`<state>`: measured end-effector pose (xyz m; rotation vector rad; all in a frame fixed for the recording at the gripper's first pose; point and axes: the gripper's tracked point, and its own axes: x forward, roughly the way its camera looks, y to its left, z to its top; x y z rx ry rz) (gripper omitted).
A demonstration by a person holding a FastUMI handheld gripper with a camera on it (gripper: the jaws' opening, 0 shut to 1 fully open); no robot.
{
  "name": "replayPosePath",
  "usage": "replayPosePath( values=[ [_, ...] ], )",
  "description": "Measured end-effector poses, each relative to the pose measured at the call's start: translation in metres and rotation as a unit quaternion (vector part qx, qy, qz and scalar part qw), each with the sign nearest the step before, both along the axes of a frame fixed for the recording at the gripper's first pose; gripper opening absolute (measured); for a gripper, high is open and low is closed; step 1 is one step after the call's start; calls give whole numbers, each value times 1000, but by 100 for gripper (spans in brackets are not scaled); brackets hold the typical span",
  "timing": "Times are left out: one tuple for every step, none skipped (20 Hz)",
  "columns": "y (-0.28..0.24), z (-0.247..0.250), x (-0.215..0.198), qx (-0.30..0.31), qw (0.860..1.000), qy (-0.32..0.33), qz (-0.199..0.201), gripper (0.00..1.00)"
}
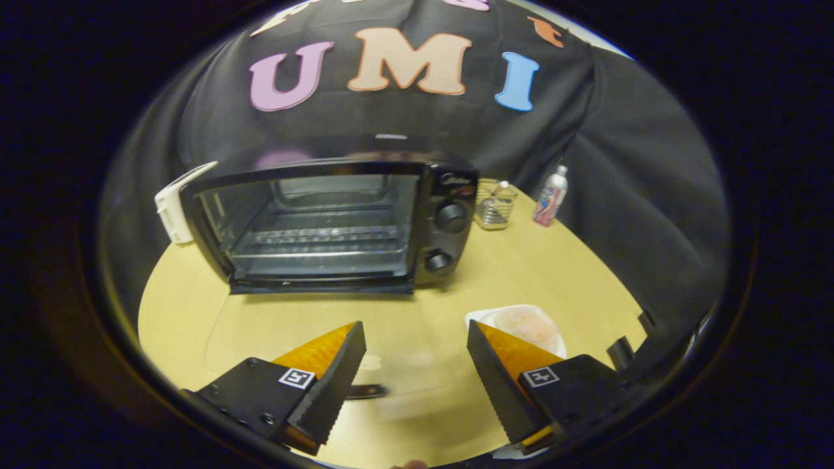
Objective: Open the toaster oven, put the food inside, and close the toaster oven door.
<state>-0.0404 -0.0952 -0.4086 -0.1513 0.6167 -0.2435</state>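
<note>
Gripper (414,332) jaws spread wide, nothing between them, above the table (404,319). Toaster oven (326,221) beyond them, door (306,339) folded down flat toward the jaws, wire rack visible inside. Food (528,326) on a white plate, just beyond the right jaw. Spray bottle (551,195) and glass jar (495,205) stand right of the oven.

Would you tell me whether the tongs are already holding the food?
No; the tongs stand open over the bare table, with the food lying apart beyond the right finger.

A round pale-wood tabletop (417,312); at its far side, a small wire basket (493,207); just beside it, an upright pink-and-white spray bottle (551,196); a white plastic box (174,207) opposite.
</note>
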Motion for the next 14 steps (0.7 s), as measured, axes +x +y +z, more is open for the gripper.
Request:
replayPosePath(
  values=[
    [-18,1,2,-7,1000,1,-18,99],
    [-36,2,3,-12,999,5,-37,99],
    [-53,0,4,-15,998,7,-55,99],
    [-69,-3,4,-17,997,11,-72,99],
    [-85,-7,4,-19,996,19,-87,99],
    [-98,-13,3,-23,994,30,-98,99],
    [-113,-19,1,-26,993,41,-106,99],
    [-124,-25,1,-28,992,52,-111,99],
    [-133,-33,4,-25,991,62,-112,99],
    [-138,-41,4,-18,991,70,-113,100],
    [-143,-49,5,-13,991,77,-111,100],
    [-147,-56,4,-11,990,84,-110,100],
    [-150,-62,3,-8,990,91,-108,100],
    [-150,-65,2,-3,990,96,-104,100]
  ],
)
